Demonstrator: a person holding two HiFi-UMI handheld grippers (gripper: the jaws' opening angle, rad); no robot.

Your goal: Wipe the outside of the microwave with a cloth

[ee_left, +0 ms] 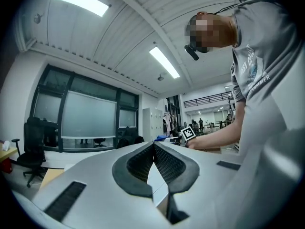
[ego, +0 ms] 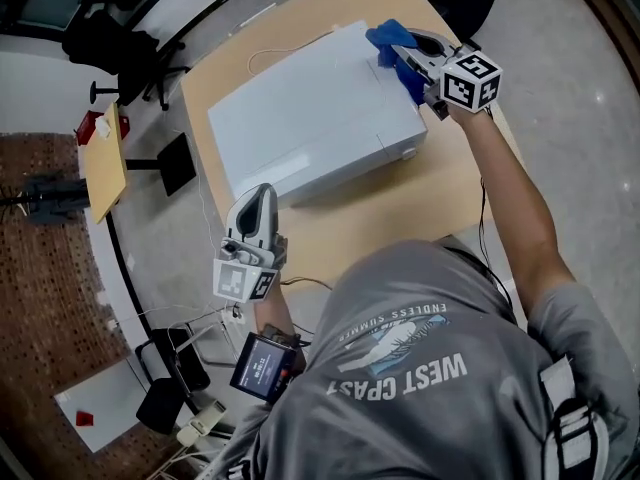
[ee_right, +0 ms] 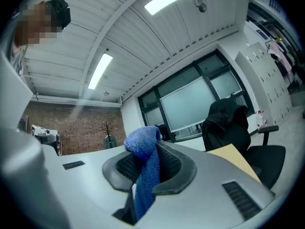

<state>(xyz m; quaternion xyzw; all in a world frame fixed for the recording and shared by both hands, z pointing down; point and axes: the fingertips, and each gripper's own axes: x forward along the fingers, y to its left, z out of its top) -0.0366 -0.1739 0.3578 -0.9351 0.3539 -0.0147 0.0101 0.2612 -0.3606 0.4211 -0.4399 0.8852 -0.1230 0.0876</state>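
Head view shows a person bent over a white microwave (ego: 310, 128) that sits on a wooden tabletop (ego: 440, 193). The right gripper (ego: 398, 56) holds a blue cloth (ego: 390, 38) over the appliance's top panel, near its far right corner. Whether the cloth already presses on the panel cannot be told from here. Right gripper view shows the jaws clamped on the cloth (ee_right: 145, 168), with a bunched tuft above the pads and a tail hanging below. The left gripper (ego: 260, 196) waits at the microwave's near left corner. Left gripper view shows its jaws (ee_left: 153, 149) together with nothing between them.

Done well, the wipe would bring the bunched tuft flat onto the panel with light, even pressure. It would then run in long overlapping strokes from the far edge toward the near one. The clamp should stay firm so the cloth does not drag out of the pads. The sides and door face look untouched by the cloth from this angle, so they would likely follow the top. The closed left gripper could brace the casing if the box slides on the tabletop.
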